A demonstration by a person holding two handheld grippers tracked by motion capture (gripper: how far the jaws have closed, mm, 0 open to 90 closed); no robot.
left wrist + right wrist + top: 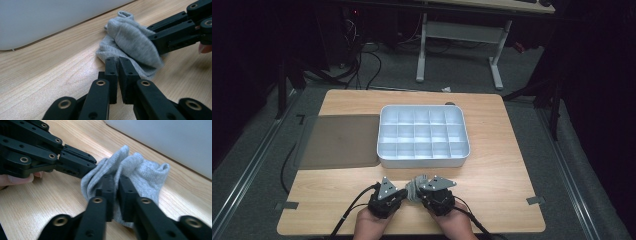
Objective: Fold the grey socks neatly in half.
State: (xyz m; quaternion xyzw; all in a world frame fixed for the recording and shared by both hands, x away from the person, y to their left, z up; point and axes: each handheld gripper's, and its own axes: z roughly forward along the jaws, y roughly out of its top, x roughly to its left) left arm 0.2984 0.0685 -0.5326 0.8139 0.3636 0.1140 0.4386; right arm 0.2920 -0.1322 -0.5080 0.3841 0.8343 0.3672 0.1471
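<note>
One grey sock lies low in the centre of the high view, pinched by both the left gripper and the right gripper. One white tray (fifteen compartments) sits just above, beside one dark mat.

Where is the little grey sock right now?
In the high view, the bunched grey knit sock sits near the wooden table's front edge, pinched between both hand-held grippers, just in front of the white compartment tray.
</note>
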